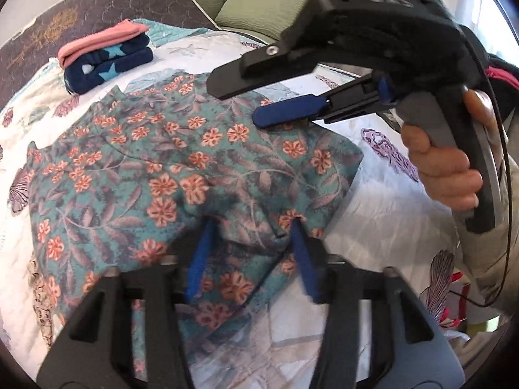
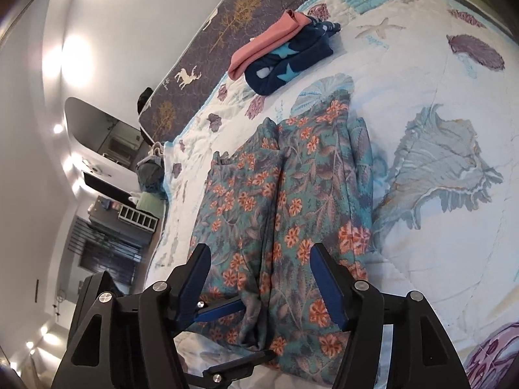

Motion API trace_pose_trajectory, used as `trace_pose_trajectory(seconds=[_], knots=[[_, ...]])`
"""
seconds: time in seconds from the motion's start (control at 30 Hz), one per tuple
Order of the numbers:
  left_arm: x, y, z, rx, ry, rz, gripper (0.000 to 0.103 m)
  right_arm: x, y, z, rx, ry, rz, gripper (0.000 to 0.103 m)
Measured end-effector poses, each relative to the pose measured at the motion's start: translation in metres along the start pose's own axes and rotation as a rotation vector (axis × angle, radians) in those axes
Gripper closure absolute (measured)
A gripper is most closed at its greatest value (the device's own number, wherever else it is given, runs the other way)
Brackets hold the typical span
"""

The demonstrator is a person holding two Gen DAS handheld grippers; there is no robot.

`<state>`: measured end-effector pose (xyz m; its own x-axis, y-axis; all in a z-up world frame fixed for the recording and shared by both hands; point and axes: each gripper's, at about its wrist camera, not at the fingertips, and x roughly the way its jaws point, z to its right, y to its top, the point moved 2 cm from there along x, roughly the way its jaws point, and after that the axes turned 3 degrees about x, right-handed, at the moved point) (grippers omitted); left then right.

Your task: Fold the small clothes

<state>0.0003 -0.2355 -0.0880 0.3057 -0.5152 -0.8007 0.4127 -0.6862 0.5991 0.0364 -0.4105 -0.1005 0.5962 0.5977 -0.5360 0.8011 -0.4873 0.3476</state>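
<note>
A teal garment with orange flowers (image 1: 162, 162) lies folded lengthwise on the quilt, also seen in the right wrist view as the floral garment (image 2: 292, 194). My left gripper (image 1: 249, 223) stands at its near end, its blue pads apart on either side of a raised fold of the cloth and not pressing it. From the right wrist view the left gripper (image 2: 256, 329) brackets that same edge. My right gripper (image 1: 236, 100), held by a hand (image 1: 444, 168), hovers over the garment's far right part. The right gripper (image 2: 259, 249) is open with nothing between its fingers.
A folded stack (image 1: 107, 61), pink on navy with stars, rests on the white shell-print quilt (image 1: 373, 210) at the back left; the same stack (image 2: 282, 55) shows far off. A dark deer-print blanket (image 1: 65, 16) and green pillows (image 1: 259, 13) lie beyond. The bed's edge (image 2: 165, 194) drops to furniture.
</note>
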Motion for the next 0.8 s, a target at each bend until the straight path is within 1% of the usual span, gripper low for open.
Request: trace_pose_trajectory(seconds=[0.03,0.1,0.17,0.2,0.23,0.3,0.37,0.4,0.43,0.47,0.5,0.57,0.6,0.67,0.73,0.77,0.8], knots=[[-0.001,-0.001,-0.002,-0.011,-0.007,0.0,0.078,0.002,0.001,0.001,0.006,0.002,-0.005,0.038],[-0.005,-0.005,-0.006,-0.054,-0.027,0.002,0.088,0.007,0.005,0.001,0.005,0.007,-0.016,0.037],[-0.007,-0.007,-0.013,-0.105,-0.056,0.012,0.089,0.01,0.008,-0.002,-0.007,0.023,-0.034,0.037],[-0.007,-0.008,-0.014,-0.122,-0.067,0.014,0.089,0.014,0.01,-0.005,-0.021,0.039,-0.049,0.035],[-0.008,-0.009,-0.015,-0.135,-0.076,0.017,0.089,0.017,0.011,-0.008,-0.031,0.046,-0.059,0.032],[-0.009,-0.011,-0.016,-0.15,-0.089,0.024,0.089,0.026,0.016,-0.012,-0.056,0.051,-0.079,0.03],[-0.009,-0.012,-0.013,-0.153,-0.086,0.014,0.082,0.037,0.024,-0.013,-0.059,0.049,-0.109,0.029],[-0.008,-0.012,-0.01,-0.146,-0.083,0.006,0.066,0.044,0.029,-0.013,-0.053,0.051,-0.126,0.029],[-0.009,-0.013,-0.004,-0.135,-0.082,0.002,0.046,0.051,0.034,-0.011,-0.046,0.05,-0.142,0.029],[-0.01,-0.013,0.002,-0.117,-0.078,0.01,0.039,0.057,0.038,-0.011,-0.043,0.043,-0.149,0.029],[-0.012,-0.013,0.008,-0.095,-0.061,0.02,0.032,0.063,0.042,-0.01,-0.04,0.035,-0.157,0.029],[-0.007,-0.013,0.018,-0.032,0.008,0.012,0.032,0.077,0.051,-0.012,-0.047,0.034,-0.181,0.028],[-0.004,-0.013,0.019,-0.018,0.032,0.005,0.032,0.084,0.054,-0.013,-0.052,0.032,-0.192,0.027],[0.001,-0.014,0.019,-0.017,0.05,-0.007,0.038,0.096,0.061,-0.017,-0.06,0.017,-0.207,0.025],[0.001,-0.012,0.015,-0.027,0.068,0.001,0.058,0.106,0.067,-0.025,-0.08,0.002,-0.212,0.024],[0.0,-0.011,0.011,-0.045,0.055,0.003,0.063,0.109,0.068,-0.029,-0.095,-0.004,-0.212,0.024],[-0.002,-0.011,0.007,-0.067,0.032,0.005,0.071,0.113,0.071,-0.033,-0.111,-0.009,-0.212,0.024]])
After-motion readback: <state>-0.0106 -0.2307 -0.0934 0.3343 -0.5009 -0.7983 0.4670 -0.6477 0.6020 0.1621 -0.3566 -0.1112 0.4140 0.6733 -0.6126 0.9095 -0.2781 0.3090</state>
